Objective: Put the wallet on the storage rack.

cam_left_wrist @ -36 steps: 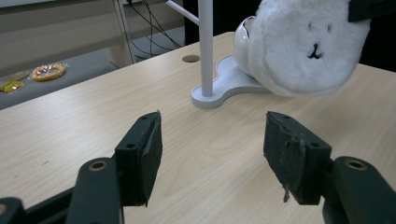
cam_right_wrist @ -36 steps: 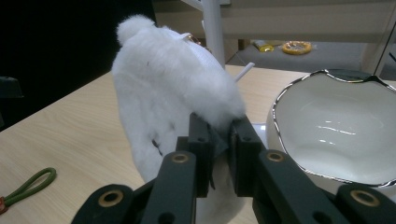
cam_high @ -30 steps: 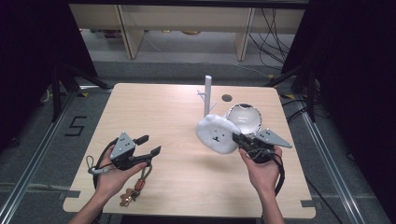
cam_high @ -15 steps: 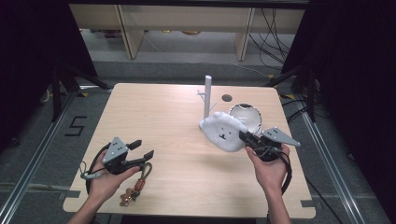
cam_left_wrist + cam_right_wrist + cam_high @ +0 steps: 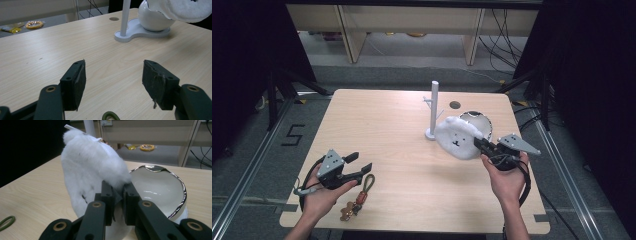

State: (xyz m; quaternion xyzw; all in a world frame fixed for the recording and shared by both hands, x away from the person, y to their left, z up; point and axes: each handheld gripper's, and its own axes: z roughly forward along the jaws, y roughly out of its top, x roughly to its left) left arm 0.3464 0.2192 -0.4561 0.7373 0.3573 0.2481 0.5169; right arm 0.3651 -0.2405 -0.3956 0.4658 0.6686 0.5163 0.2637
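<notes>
One wooden table (image 5: pixel 402 150) bore everything; one white plush toy (image 5: pixel 458 139) hung just beside the white stand (image 5: pixel 432 111), before its one eggshell bowl (image 5: pixel 477 120), pinched in the clamped right gripper (image 5: pixel 480 144); the left gripper (image 5: pixel 359 164) stood gaping, holding nothing, well apart from the stand, one keyring (image 5: pixel 357 197) beneath it.

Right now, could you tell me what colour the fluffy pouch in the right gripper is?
White, the fluffy pouch has small dark face marks; clearest in the high view.
</notes>
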